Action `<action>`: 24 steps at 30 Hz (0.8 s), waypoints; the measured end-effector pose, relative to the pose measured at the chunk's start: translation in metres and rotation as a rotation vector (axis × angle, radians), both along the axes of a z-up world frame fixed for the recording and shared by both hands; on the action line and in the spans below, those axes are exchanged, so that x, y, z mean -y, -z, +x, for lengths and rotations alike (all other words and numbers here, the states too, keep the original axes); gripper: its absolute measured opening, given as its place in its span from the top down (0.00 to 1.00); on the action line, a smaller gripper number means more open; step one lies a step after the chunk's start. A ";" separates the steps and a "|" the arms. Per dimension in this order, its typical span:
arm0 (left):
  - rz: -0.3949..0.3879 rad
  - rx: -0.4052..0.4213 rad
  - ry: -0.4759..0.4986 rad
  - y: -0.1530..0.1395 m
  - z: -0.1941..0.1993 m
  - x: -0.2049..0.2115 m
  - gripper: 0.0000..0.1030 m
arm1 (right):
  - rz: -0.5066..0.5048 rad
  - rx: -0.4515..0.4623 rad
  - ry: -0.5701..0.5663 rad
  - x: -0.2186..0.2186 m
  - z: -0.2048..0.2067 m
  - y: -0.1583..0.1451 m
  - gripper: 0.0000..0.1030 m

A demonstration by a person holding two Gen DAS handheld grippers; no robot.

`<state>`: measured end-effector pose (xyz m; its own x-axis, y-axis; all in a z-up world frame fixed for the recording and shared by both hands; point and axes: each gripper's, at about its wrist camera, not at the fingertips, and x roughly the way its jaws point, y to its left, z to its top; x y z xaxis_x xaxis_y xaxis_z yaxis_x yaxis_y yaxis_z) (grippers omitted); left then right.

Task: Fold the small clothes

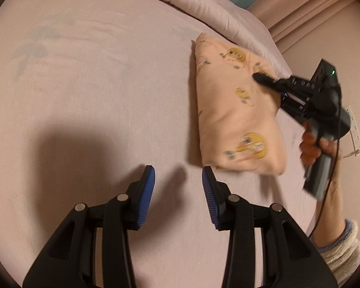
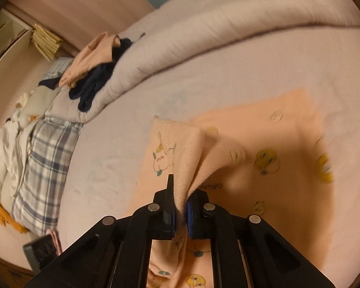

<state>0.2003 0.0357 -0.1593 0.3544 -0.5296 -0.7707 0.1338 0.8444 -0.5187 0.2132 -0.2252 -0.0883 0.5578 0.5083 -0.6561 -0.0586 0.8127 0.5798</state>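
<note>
A small peach garment [image 1: 230, 110] printed with yellow cartoon chicks lies on the pink bed sheet [image 1: 96, 84]. My left gripper [image 1: 178, 176] is open and empty, hovering just left of the garment's near corner. My right gripper [image 2: 180, 192] is shut on a folded edge of the peach garment [image 2: 264, 168] and lifts that edge above the rest of the cloth. In the left wrist view the right gripper [image 1: 260, 78] reaches over the garment's right side, held by a hand.
A rolled pink duvet [image 2: 228, 31] runs along the back of the bed. A pile of clothes, peach and navy [image 2: 93, 72], lies on its end, with a plaid garment [image 2: 43, 158] and white clothes beside it. A wall socket [image 1: 355, 129] is at right.
</note>
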 end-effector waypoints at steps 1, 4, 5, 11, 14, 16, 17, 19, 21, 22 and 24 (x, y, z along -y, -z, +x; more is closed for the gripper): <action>0.002 0.002 0.004 -0.001 -0.002 0.002 0.61 | -0.008 0.000 0.004 0.004 0.000 -0.003 0.92; -0.017 0.000 0.018 -0.001 -0.003 0.008 0.61 | -0.029 -0.014 0.008 0.016 0.002 -0.006 0.92; -0.018 0.002 0.023 -0.002 -0.002 0.010 0.61 | -0.032 -0.016 0.014 0.019 0.001 -0.007 0.92; -0.017 0.006 0.033 -0.001 0.007 0.018 0.61 | -0.059 -0.033 0.051 0.032 0.001 -0.006 0.92; -0.015 0.007 0.033 -0.003 0.005 0.020 0.61 | -0.077 -0.039 0.056 0.033 0.002 -0.008 0.92; -0.017 0.015 0.036 -0.008 -0.002 0.014 0.61 | -0.073 -0.047 0.062 0.037 0.003 -0.007 0.92; -0.019 0.019 0.035 -0.010 -0.001 0.014 0.61 | -0.069 -0.051 0.064 0.039 0.003 -0.007 0.92; -0.023 0.028 0.032 -0.014 0.001 0.015 0.61 | -0.072 -0.061 0.071 0.042 0.004 -0.006 0.92; -0.031 0.036 0.027 -0.016 0.002 0.012 0.61 | -0.070 -0.068 0.079 0.046 0.004 -0.007 0.92; -0.037 0.036 0.025 -0.016 0.003 0.011 0.61 | -0.071 -0.070 0.083 0.048 0.004 -0.008 0.92; -0.040 0.036 0.022 -0.015 0.002 0.009 0.61 | -0.075 -0.069 0.088 0.051 0.004 -0.010 0.92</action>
<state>0.2028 0.0264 -0.1439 0.3695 -0.5676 -0.7358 0.1712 0.8198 -0.5464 0.2169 -0.2765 -0.0781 0.5502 0.4073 -0.7290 0.0531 0.8542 0.5173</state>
